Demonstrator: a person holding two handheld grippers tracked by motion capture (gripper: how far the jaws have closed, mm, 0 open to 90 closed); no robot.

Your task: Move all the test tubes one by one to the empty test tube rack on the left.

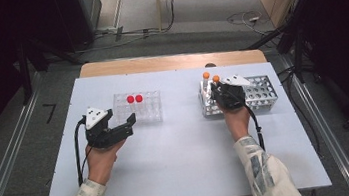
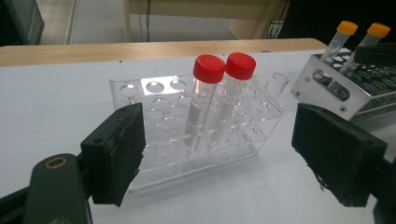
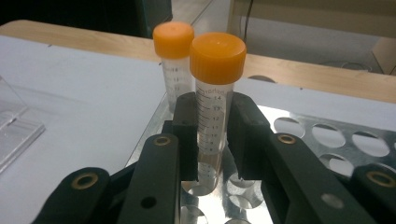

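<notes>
At the left of the white table top (image 1: 178,148), my left gripper (image 1: 123,112) hangs with its black jaws spread wide and nothing between them, aimed at the clear plastic tube rack (image 1: 138,107) just ahead. In the left gripper view that transparent rack (image 2: 196,135) sits framed between the two pads, apart from both. Two clear tubes with red screw caps (image 2: 224,67) stand upright side by side in its back holes, touching or nearly so; from above, the red caps (image 1: 134,99) show near the rack's middle.

Farther right, a silver perforated metal rack (image 1: 263,94) stands near the table's far right side, well apart from the clear one. My right gripper (image 1: 213,91) is over its left end. In the right gripper view my black jaws are drawn in narrow against the near clear graduated tube with an orange screw cap (image 3: 217,58), pads pressing its wall on both sides just below the cap, the tube upright with its foot in a hole of the metal rack (image 3: 327,135). A second orange-capped tube (image 3: 173,39) stands just behind and left of it, also in the rack. From above, both orange caps (image 1: 210,77) sit at the rack's far left corner.
</notes>
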